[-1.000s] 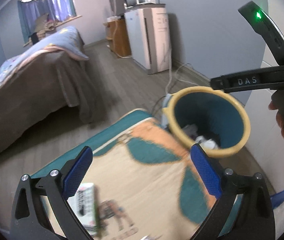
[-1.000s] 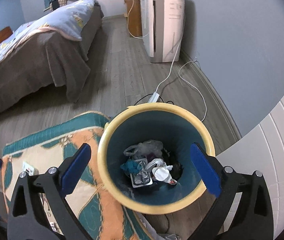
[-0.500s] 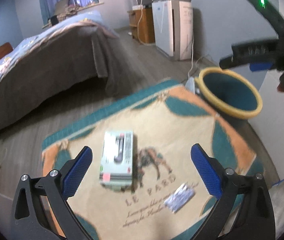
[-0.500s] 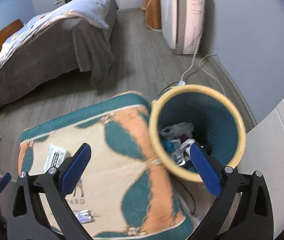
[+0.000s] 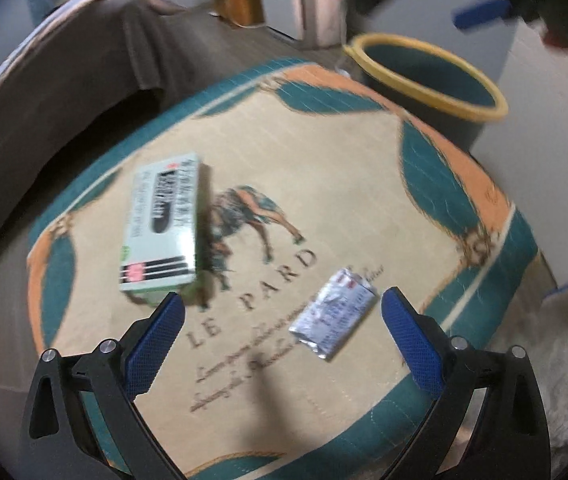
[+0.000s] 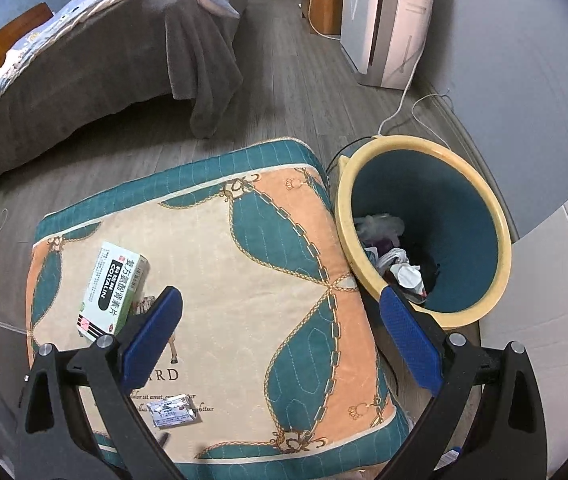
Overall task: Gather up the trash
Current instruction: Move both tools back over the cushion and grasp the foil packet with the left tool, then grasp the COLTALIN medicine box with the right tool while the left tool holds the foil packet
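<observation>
A pale green medicine box (image 5: pixel 162 224) (image 6: pixel 114 290) and a silver foil sachet (image 5: pixel 334 316) (image 6: pixel 174 415) lie on a patterned cushion (image 5: pixel 344 184) (image 6: pixel 244 280). A teal bin with a yellow rim (image 5: pixel 424 76) (image 6: pixel 424 224) stands beside the cushion and holds crumpled trash. My left gripper (image 5: pixel 282 336) hovers open over the cushion, the sachet lying between its fingers and below them. My right gripper (image 6: pixel 280 340) is open and empty above the cushion's edge next to the bin. In the left wrist view its blurred blue pad (image 5: pixel 482 12) shows at the top right.
A bed with a brown cover (image 6: pixel 104 72) stands behind the cushion. A white appliance (image 6: pixel 388 20) and its cable (image 6: pixel 400 108) are by the grey wall. Wooden floor lies between them. A white fluffy surface (image 5: pixel 556 360) is at the right.
My left gripper has swung down and towards the cushion, bringing the box and sachet close. My right gripper has pulled back from over the bin towards the cushion. Both stay open.
</observation>
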The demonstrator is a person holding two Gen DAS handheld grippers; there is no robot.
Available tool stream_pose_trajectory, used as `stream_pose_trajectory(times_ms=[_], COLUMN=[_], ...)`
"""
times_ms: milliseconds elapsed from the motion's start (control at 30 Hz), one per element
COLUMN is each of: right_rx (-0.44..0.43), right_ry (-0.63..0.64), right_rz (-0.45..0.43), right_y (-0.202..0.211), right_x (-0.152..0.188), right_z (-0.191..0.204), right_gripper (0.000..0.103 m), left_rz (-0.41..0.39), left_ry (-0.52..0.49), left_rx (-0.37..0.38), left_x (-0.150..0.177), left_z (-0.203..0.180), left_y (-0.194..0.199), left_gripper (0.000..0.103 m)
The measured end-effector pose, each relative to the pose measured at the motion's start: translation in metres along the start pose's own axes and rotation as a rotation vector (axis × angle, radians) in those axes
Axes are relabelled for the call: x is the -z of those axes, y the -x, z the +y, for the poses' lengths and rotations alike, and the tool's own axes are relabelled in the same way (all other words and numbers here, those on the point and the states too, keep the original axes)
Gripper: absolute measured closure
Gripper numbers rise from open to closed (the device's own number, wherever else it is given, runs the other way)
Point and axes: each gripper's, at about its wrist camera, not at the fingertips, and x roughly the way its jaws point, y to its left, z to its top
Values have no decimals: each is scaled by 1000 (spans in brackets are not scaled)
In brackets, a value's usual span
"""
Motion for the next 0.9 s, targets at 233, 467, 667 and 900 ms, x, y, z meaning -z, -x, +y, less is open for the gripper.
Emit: stream_pose_trajectory(times_ms=[233, 467, 667, 900], right_rx=[-19, -40, -49, -108], right_ry=[-8, -18, -35, -140], right_rz=[16, 17, 11, 26], right_y=[-6, -7, -3, -7], right_x=[-4, -9, -11, -17], right_z=[3, 6, 6, 20], right_gripper=[6, 6, 6, 6], left_rz=[52, 75, 47, -76], left_ry=[-43, -92, -75, 68], left_rx=[47, 96, 68, -33], left_x=[5, 5, -5, -35], left_z=[-13, -21, -10, 65], left_y=[-23, -26, -6, 67], left_gripper=[12, 72, 73, 73])
